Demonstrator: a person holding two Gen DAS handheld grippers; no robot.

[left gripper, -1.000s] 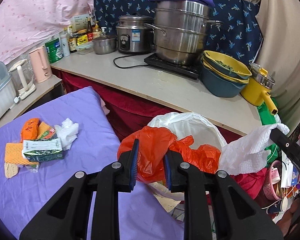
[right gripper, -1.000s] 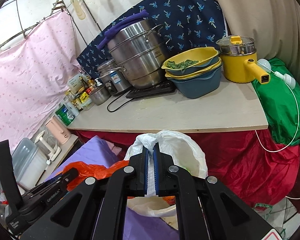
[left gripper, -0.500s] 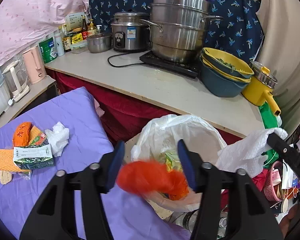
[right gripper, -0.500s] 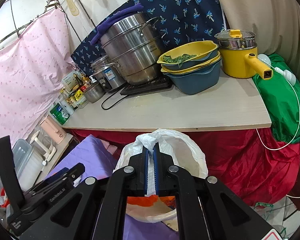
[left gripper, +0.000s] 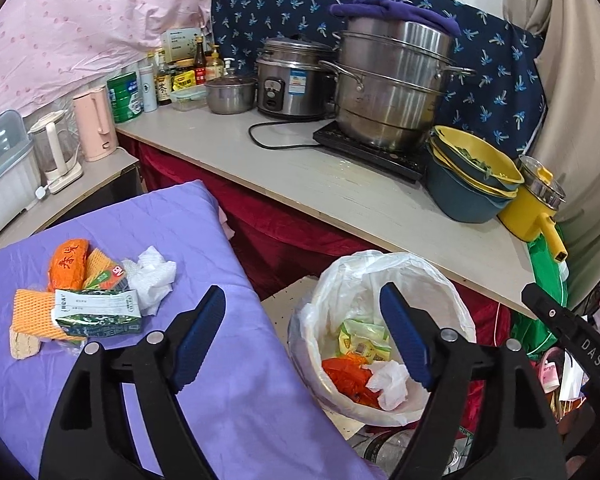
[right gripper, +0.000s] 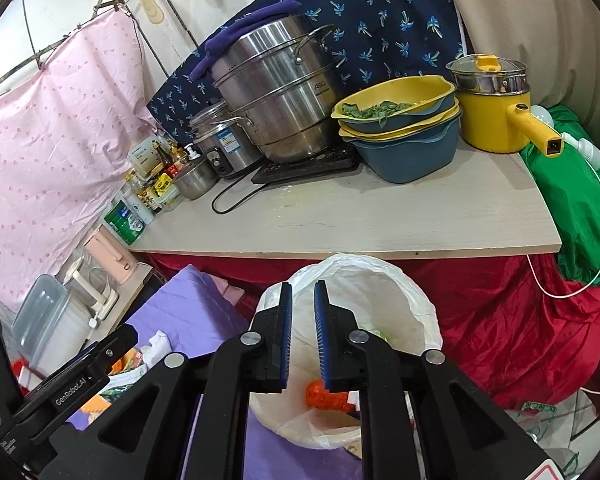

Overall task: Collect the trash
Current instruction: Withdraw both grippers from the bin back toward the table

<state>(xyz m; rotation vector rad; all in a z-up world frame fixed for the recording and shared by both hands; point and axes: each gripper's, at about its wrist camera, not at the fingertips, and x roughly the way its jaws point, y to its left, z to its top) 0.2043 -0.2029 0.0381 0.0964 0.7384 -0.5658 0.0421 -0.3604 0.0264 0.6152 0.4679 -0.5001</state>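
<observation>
A bin lined with a white plastic bag (left gripper: 352, 276) stands beside the purple-covered table (left gripper: 148, 224). Inside lie an orange plastic bag (left gripper: 344, 376), a crumpled white tissue (left gripper: 388, 384) and a green wrapper (left gripper: 360, 340). My left gripper (left gripper: 302, 316) is wide open and empty, above the bin's near edge. My right gripper (right gripper: 303, 308) is open and empty over the bin liner (right gripper: 380, 292); the orange bag (right gripper: 324, 396) shows below it. On the table lie more trash: an orange packet (left gripper: 68, 264), a green carton (left gripper: 96, 312), a white tissue (left gripper: 152, 276) and a foam net (left gripper: 32, 312).
A counter (left gripper: 340, 196) behind the bin carries a steel steamer pot (left gripper: 392, 92), rice cooker (left gripper: 292, 80), stacked bowls (left gripper: 468, 184), a yellow pot (left gripper: 536, 208) and bottles. A red cloth (right gripper: 520, 320) hangs under it. Kettles (left gripper: 92, 124) stand at the left.
My left gripper opened and the orange bag dropped into the bin. My right gripper opened and let go of the white tissue, which now lies in the bin.
</observation>
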